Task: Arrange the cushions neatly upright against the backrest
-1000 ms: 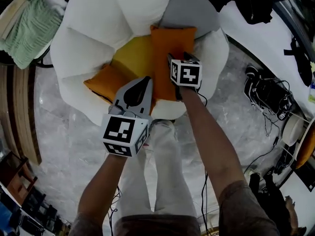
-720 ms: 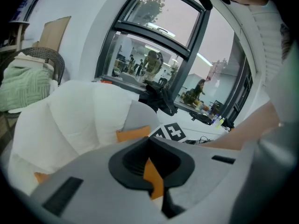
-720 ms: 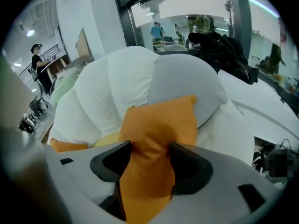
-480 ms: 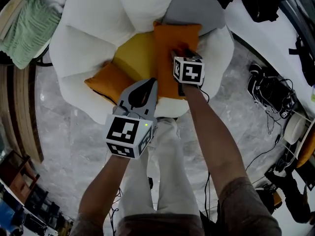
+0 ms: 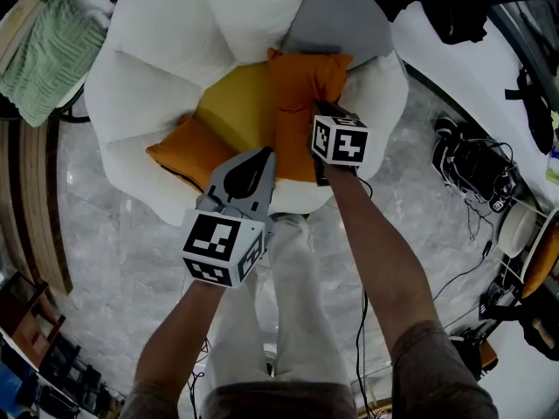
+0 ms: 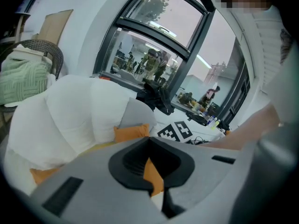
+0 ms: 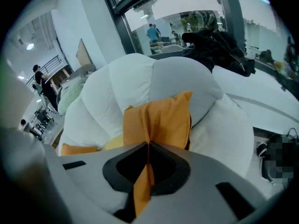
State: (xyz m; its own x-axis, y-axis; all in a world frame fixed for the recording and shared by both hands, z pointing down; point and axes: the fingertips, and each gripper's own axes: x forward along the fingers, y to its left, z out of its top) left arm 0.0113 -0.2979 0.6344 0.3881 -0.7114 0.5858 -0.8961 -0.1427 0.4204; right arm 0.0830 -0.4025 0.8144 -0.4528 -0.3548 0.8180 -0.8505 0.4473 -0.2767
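Note:
A white petal-shaped armchair (image 5: 166, 51) holds a yellow seat cushion (image 5: 231, 103), a grey cushion (image 5: 336, 24) against its back and two orange cushions. The right orange cushion (image 5: 297, 94) lies along the seat's right side. My right gripper (image 5: 320, 116) is shut on its near edge, and the fabric (image 7: 156, 120) bunches into a fold between the jaws (image 7: 147, 146). The other orange cushion (image 5: 188, 147) lies flat at the seat's front left. My left gripper (image 5: 253, 157) hovers over the seat's front edge, shut and holding nothing (image 6: 149, 139).
A green knitted blanket (image 5: 48, 46) lies on a chair at the far left. Bags and cables (image 5: 476, 168) crowd the marble floor to the right. The person's legs (image 5: 279, 304) stand right before the armchair.
The right gripper's jaws have shut on the right orange cushion, whose fabric is now creased at its near end. The left gripper has barely shifted.

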